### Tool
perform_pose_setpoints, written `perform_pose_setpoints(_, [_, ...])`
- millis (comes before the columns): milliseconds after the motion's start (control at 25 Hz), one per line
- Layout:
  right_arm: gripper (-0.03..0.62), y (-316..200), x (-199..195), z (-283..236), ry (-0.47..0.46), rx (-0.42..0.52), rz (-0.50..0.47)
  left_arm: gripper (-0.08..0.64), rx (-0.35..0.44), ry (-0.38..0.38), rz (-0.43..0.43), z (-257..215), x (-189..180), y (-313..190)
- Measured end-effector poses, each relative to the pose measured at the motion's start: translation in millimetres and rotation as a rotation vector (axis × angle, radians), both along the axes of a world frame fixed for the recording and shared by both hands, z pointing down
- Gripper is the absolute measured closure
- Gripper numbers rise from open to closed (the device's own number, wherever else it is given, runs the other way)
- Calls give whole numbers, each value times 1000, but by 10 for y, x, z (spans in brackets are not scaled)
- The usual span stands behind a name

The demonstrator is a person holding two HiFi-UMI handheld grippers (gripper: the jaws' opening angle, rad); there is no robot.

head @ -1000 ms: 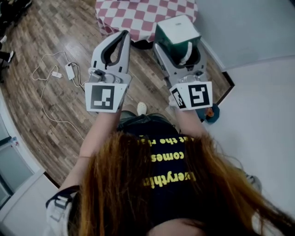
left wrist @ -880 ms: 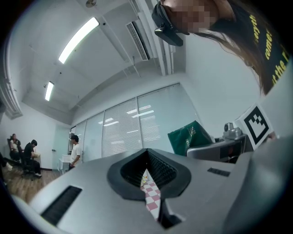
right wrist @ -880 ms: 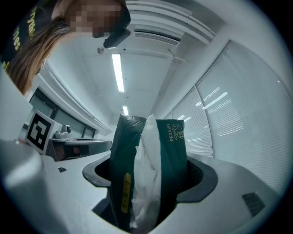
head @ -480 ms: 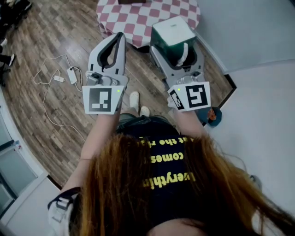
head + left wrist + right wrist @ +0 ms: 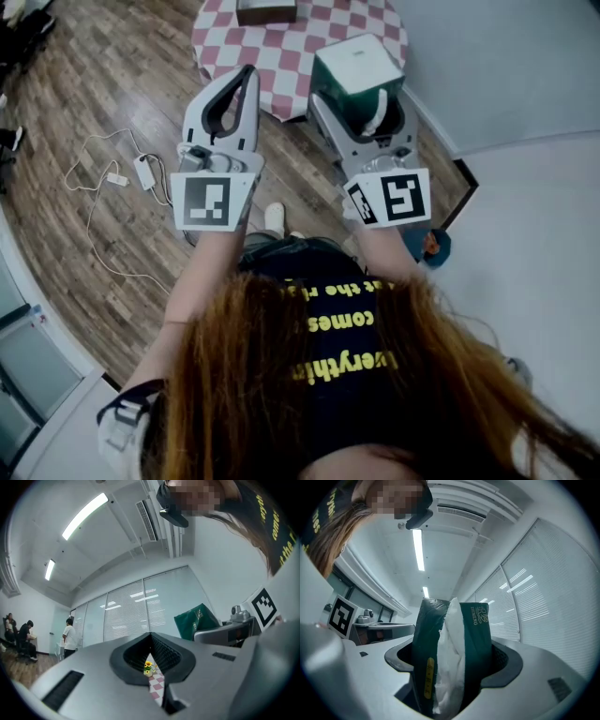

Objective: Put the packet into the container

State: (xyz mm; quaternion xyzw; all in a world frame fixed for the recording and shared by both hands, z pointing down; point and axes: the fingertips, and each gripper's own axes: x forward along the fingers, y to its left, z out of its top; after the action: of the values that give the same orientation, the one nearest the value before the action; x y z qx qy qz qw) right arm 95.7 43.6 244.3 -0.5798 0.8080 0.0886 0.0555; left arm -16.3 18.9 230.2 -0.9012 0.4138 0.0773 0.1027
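Here, in the head view, both grippers are raised side by side in the upper middle of the frame, above a wood floor [image 5: 84, 103]. The right gripper [image 5: 366, 105] is clamped on the packet [image 5: 357, 66], a dark green pack with a pale top face that stands upright between the jaws, right of centre. The right gripper view shows the same grip: the jaws press the green sides of the packet while white tissue bulges out of a slit down its middle, and a yellow label sits low on its left face. The left gripper [image 5: 246, 79] is left of centre with its jaws closed together and nothing held; in its own view only a thin slit stays between the tips, and through it appear a checked table [image 5: 281, 42] and small yellow flowers [image 5: 149, 668]. That round table, under a red-and-white cloth, lies at the top centre of the head view, just beyond both grippers, and a brownish box [image 5: 265, 11] stands on its far side, cut by the top edge, well apart from the packet. A white cable [image 5: 94, 192] with an adapter trails over the floor at left. Two people [image 5: 69, 637] are at the far left of the left gripper view.
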Motion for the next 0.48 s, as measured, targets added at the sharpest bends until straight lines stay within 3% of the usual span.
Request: perform_pose_setpoints(480, [207,-503,-100,27,5,-9,20,558,-20,11,16,81,-130,-524])
